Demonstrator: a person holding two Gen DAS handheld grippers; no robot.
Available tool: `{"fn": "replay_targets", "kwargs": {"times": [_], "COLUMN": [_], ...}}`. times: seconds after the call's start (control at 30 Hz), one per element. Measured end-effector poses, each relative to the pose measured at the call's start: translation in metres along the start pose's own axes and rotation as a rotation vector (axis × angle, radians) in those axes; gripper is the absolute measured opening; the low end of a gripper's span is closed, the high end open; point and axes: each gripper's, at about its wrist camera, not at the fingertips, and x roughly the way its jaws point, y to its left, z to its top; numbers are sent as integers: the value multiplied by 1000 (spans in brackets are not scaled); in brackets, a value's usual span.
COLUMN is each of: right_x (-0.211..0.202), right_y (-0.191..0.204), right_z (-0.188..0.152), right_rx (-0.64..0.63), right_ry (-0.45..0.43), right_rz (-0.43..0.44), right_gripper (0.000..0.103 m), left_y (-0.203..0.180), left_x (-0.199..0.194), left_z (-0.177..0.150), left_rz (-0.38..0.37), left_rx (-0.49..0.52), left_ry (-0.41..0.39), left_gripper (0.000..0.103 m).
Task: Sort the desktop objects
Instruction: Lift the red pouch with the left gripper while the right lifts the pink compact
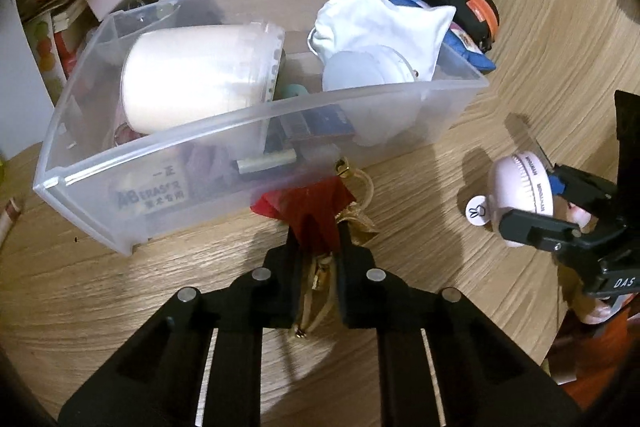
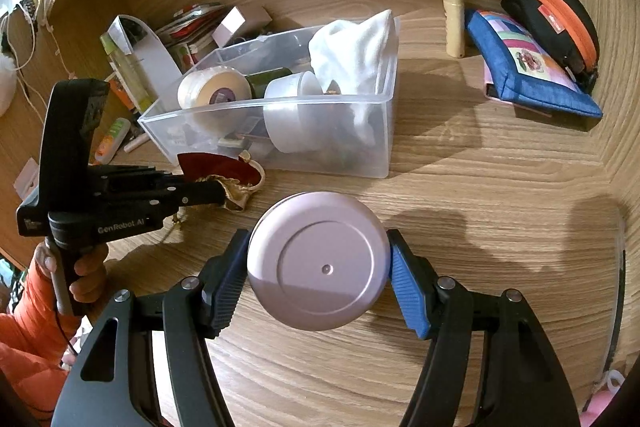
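In the left wrist view, a red pouch with gold cord lies on the wooden desk against the front wall of a clear plastic bin. My left gripper is shut on the pouch's near end. The right wrist view shows the same pouch held by the left gripper, left of the bin. My right gripper is shut on a round pink timer, blue pads on both its sides, just above the desk. The timer also shows at the right of the left wrist view.
The bin holds a white roll, a translucent cup, a white cloth and small items. Right of it lie a beige tube, a blue pouch and a black-orange case. Boxes and packets crowd the back left.
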Motion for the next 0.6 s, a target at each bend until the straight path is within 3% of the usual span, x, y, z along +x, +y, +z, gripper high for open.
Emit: {"fn": "replay_targets", "kwargs": {"times": [0.27, 0.5, 0.6], "right_x": [-2, -13, -14], "right_y": [3, 2, 0], "right_z": [5, 7, 7], "right_rx": [7, 22, 29], "right_ry": [-4, -24, -20], "right_rz": [-6, -28, -33], "right_gripper": [63, 63, 63], "left_y": [-25, -34, -40], "left_x": [-7, -23, -42], "left_z": [2, 9, 15], "left_rz": [-90, -272, -246], "left_rx": [66, 52, 75], "left_ry": [-25, -59, -124], "left_gripper": [10, 1, 1]}}
